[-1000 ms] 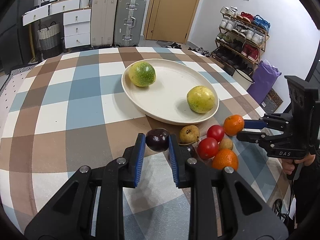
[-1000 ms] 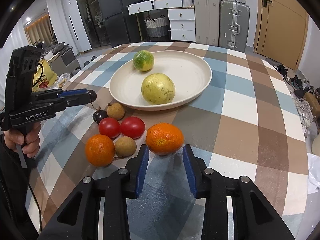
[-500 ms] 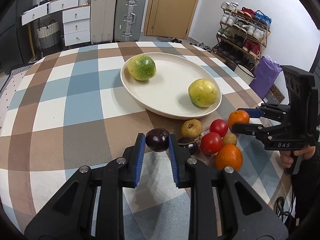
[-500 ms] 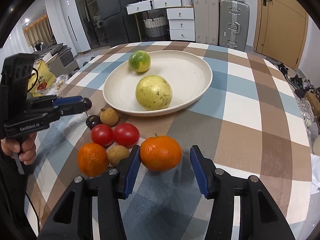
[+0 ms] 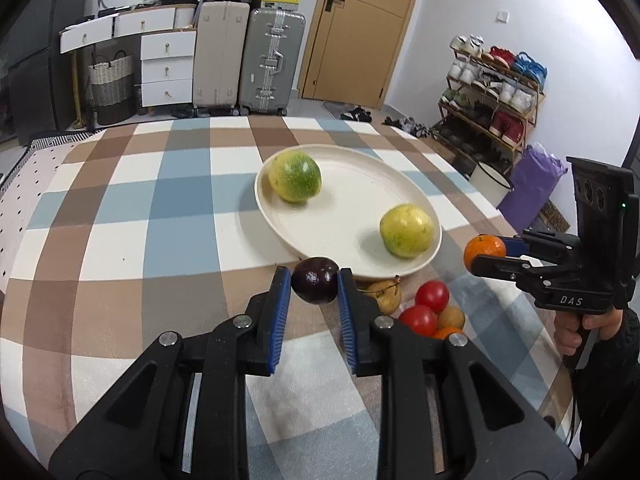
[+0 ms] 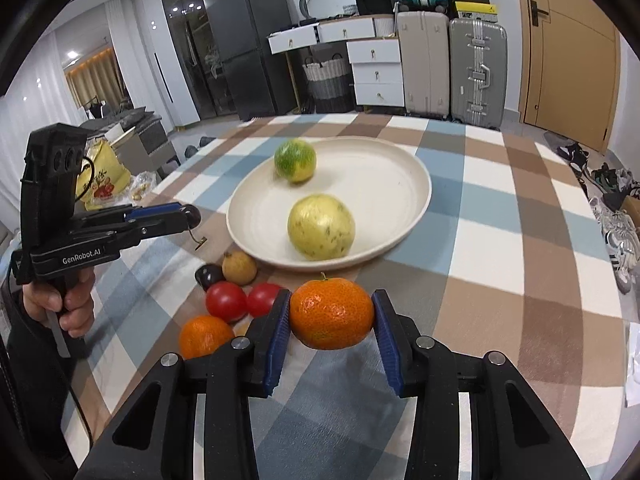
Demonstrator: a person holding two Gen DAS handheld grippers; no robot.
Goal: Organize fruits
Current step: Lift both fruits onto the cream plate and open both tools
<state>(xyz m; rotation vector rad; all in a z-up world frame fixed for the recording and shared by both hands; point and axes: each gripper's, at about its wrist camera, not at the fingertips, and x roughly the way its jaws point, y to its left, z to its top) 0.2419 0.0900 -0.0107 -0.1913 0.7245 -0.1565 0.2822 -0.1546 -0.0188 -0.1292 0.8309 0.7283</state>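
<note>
Left tool [image 5: 314,285] clamped on dark plum [image 5: 315,285]; right tool [image 6: 331,314] closing, pads against orange tangerine [image 6: 331,313]

plates [image 6: 420,184]: 1 | yellow-green fruits [image 6: 321,227]: 2 | oranges [image 6: 331,313]: 2 | tomatoes [image 6: 226,301]: 2 | dark plums [image 5: 315,285]: 2 | brown fruits [image 6: 239,267]: 2 | grippers [image 5: 312,285]: 2

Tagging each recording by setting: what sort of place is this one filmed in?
Most likely a lived-in home, a dining table in an apartment entry area. A shoe rack full of shoes, suitcases by the door, and a refrigerator all point to it.
</note>
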